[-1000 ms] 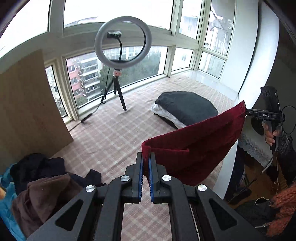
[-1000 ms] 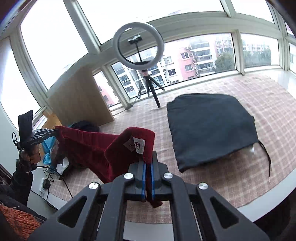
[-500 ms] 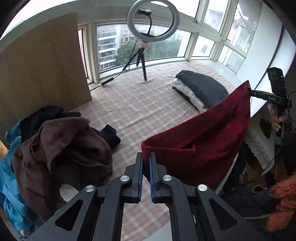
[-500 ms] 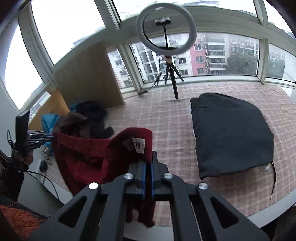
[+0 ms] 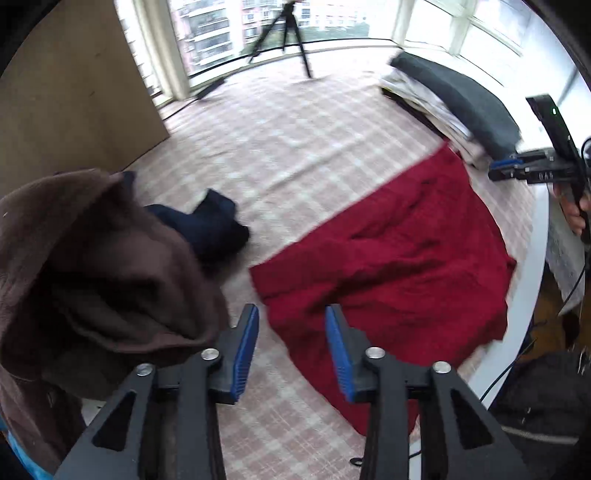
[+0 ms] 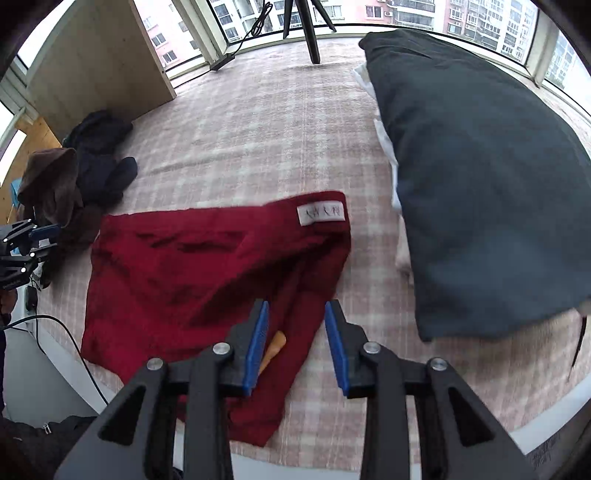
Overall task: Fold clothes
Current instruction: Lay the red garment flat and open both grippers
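Left wrist: my left gripper [image 5: 291, 347] gapes wide, holding nothing; the red garment [image 5: 388, 266] lies rumpled on the checked surface [image 5: 295, 147] near its front edge, hem overhanging. Right wrist: right gripper [image 6: 295, 343] equally wide and empty, over the garment's near part; label [image 6: 320, 214] up at its far corner. I judge smoothing wrinkles and squaring edges matters before any crease.

A tripod [image 6: 308, 26] is standing at the far edge of the plaid-covered platform [image 6: 258, 122] by the windows [image 6: 424, 14], a cable [image 6: 255, 26] is trailing next to it, and a wooden board [image 6: 99, 62] is leaning at the far left corner.
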The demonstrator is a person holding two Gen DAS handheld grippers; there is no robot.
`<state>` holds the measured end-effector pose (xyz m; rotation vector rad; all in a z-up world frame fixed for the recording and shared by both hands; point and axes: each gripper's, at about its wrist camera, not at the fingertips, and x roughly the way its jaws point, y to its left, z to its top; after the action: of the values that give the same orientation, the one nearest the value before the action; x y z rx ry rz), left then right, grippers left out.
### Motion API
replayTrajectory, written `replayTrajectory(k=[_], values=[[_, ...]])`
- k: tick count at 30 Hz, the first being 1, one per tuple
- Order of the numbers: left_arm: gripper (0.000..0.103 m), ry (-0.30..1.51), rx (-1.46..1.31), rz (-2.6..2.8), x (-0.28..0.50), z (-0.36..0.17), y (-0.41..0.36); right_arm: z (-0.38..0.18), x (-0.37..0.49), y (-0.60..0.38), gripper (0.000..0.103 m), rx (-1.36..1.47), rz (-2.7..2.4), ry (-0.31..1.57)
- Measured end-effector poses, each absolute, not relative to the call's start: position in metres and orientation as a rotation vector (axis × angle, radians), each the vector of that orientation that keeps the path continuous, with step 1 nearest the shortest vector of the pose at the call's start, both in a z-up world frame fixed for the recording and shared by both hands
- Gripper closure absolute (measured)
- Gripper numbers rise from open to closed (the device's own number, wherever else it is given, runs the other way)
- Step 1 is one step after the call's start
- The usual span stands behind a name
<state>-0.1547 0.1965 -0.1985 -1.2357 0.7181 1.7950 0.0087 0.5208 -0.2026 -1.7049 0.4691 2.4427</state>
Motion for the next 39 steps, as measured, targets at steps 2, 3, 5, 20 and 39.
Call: replayTrajectory(k=[2,3,5,20,39], values=[[0.066,0.676,-1.288,1.792,-0.152,-0.206,0.192,-0.205,0.034,0.517,0.071,-1.686,2.405,0.419],[0.066,0.645,-1.326,1.787,-0.15,-0.21,0.187,-0.207,0.048,0.516,0.071,-1.688,2.391,0.418],[0.066,0.587,-1.401,1.76,-0.141,-0.221,0.174,-0.211,0.074,0.511,0.071,-1.675,2.407,0.497],[0.066,0.499,-1.512,1.601,-0.055,-0.269,0.146,-0.255,0.064,0.426,0.071,-1.852,2.497,0.097],[0.066,0.461,-1.53,1.669,-0.039,-0.264,0.142,-0.214,0.155,0.525,0.097,-1.513,2.317,0.655]])
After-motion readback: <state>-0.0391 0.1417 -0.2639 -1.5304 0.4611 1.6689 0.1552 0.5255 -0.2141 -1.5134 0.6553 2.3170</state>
